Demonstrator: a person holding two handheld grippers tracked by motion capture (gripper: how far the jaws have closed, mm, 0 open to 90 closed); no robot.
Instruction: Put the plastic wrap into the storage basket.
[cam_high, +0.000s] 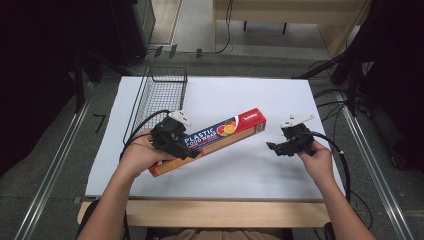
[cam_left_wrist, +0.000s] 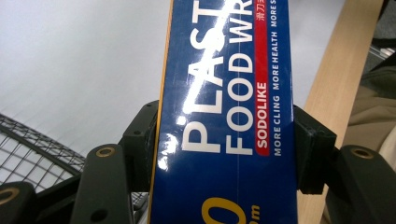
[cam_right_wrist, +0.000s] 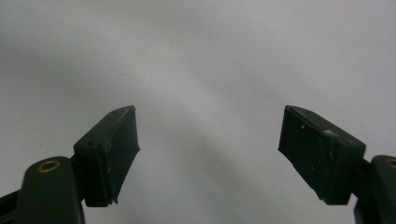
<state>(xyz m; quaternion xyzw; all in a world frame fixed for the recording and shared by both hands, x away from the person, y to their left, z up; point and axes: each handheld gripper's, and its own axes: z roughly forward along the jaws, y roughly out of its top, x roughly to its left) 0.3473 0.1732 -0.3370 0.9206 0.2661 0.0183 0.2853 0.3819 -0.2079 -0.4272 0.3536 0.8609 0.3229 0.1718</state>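
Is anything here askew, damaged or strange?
Nothing looks damaged. The plastic wrap box lies slanted across the white mat, because the left gripper is shut on it near one end. The wire basket stands upright; the right gripper is open, holding nothing.

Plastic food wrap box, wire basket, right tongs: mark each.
Blue and red plastic food wrap box (cam_high: 220, 134): high view, printed top face.
Black wire basket (cam_high: 162, 95): high view, mesh floor.
Right tongs (cam_high: 274, 148): high view, between fingertips.
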